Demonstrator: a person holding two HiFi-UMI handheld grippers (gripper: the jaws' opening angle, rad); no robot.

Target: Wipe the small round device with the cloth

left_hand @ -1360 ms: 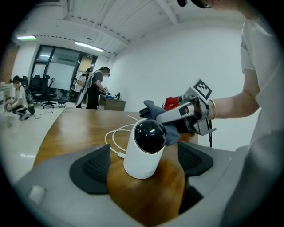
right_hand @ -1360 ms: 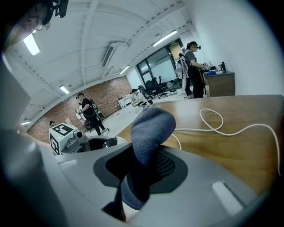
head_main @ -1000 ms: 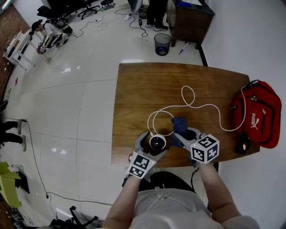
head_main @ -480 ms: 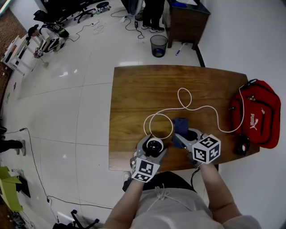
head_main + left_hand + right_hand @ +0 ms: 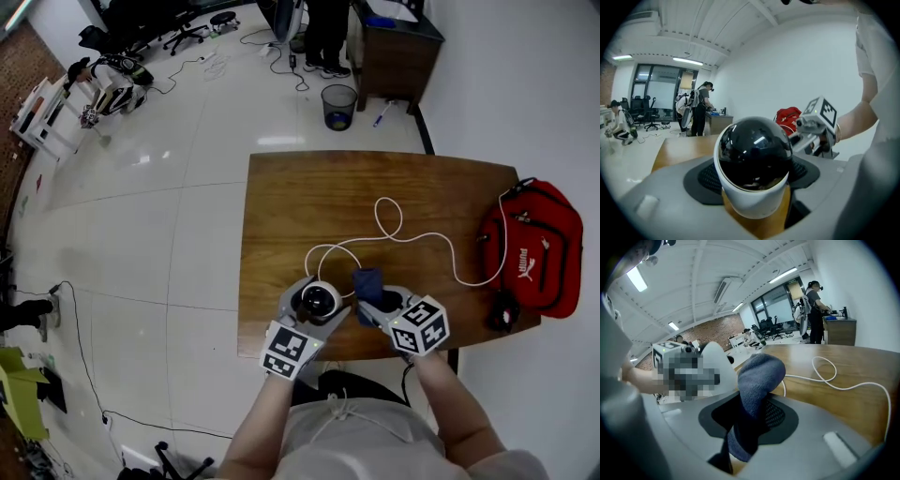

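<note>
The small round device (image 5: 319,300), a white body with a black dome (image 5: 754,159), sits between the jaws of my left gripper (image 5: 316,292), which have just been closing and now grip it above the table's near edge. Its white cable (image 5: 389,220) trails across the wooden table (image 5: 300,187). My right gripper (image 5: 377,302) is shut on a folded dark blue cloth (image 5: 367,281), which sticks up from the jaws (image 5: 757,385). The cloth hangs just right of the device, a small gap apart.
A red bag (image 5: 530,248) lies at the table's right end with a small black object (image 5: 503,309) beside it. Beyond the table's far edge are a waste bin (image 5: 339,105), a dark cabinet (image 5: 394,47) and a standing person (image 5: 701,108).
The left gripper closed on the device and lifted it off the table. The right gripper with the cloth drew slightly closer to it.
</note>
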